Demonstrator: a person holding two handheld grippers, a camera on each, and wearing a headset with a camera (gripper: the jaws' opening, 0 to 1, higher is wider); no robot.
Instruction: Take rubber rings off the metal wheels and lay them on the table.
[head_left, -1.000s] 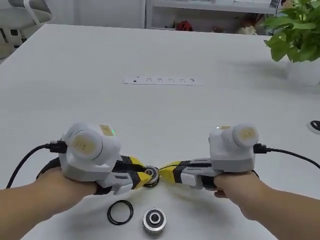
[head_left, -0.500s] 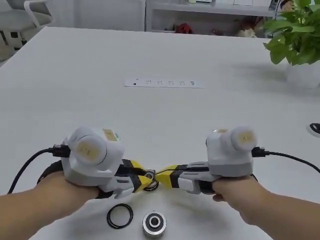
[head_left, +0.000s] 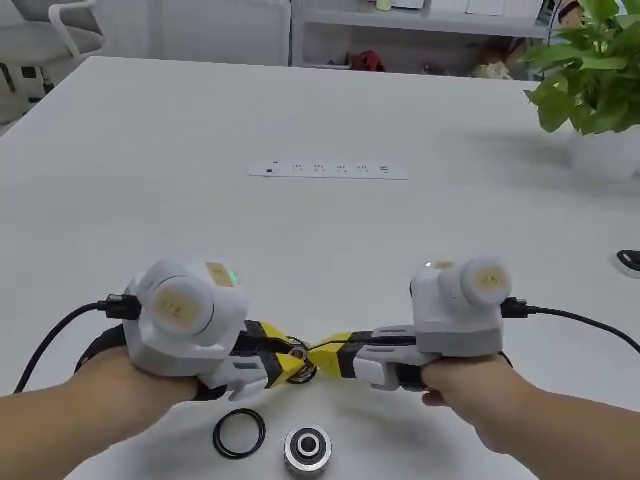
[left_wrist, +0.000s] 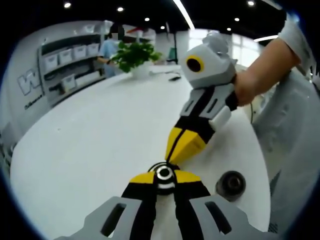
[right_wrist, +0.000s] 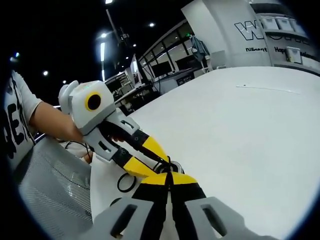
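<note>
Metal wheel (left_wrist: 164, 173), low centre of the head view, clamped in left gripper (head_left: 288, 364) for steadiness; rubber ring (left_wrist: 163, 164) apparently pinched by right gripper (head_left: 318, 355), tips pressed together, for peeling away.

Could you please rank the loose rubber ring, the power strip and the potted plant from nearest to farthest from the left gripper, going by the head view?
1. Loose rubber ring: on the table, just on the person's side of the left gripper.
2. Power strip: mid-table, well beyond the gripper.
3. Potted plant: far right corner.
</note>
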